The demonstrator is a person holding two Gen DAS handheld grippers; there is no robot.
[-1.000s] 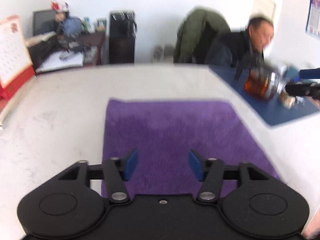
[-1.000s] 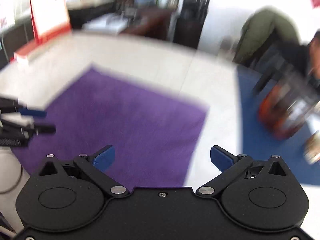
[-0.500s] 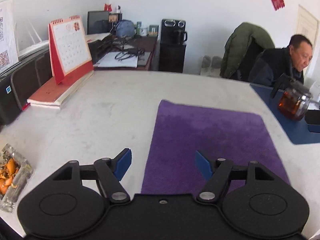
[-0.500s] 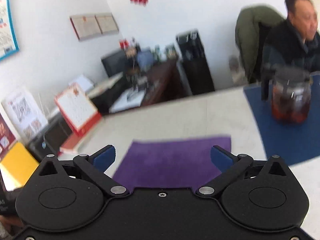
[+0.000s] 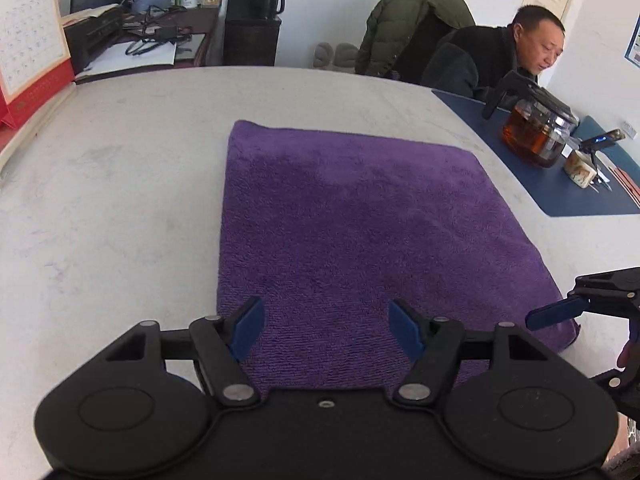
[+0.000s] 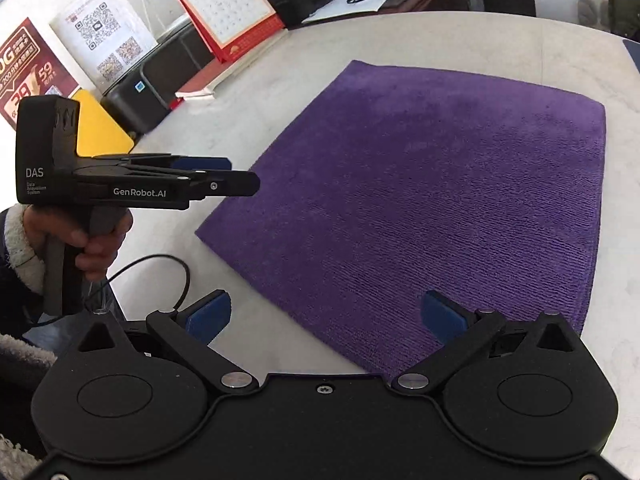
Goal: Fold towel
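Note:
A purple towel point(image 5: 352, 216) lies flat on the pale table, folded into a thick rectangle; it also shows in the right wrist view point(image 6: 440, 184). My left gripper point(image 5: 326, 326) is open and empty, low over the towel's near left edge. My right gripper point(image 6: 326, 316) is open wide and empty, above the towel's near corner. The right gripper's blue fingertip point(image 5: 554, 312) shows at the towel's near right corner in the left wrist view. The left gripper point(image 6: 224, 176) shows from the side in the right wrist view, held just left of the towel.
A blue mat point(image 5: 560, 176) at the right holds a glass teapot point(image 5: 536, 128) and small items. A seated man point(image 5: 500, 56) is behind it. A red desk calendar point(image 6: 228, 12), a black box point(image 6: 160, 76) and signs line the left edge. A cable point(image 6: 160, 276) hangs near me.
Both grippers have swung back down toward the towel's near edge after looking up and leftward. The right gripper has come in at the towel's near right corner. Both stay open.

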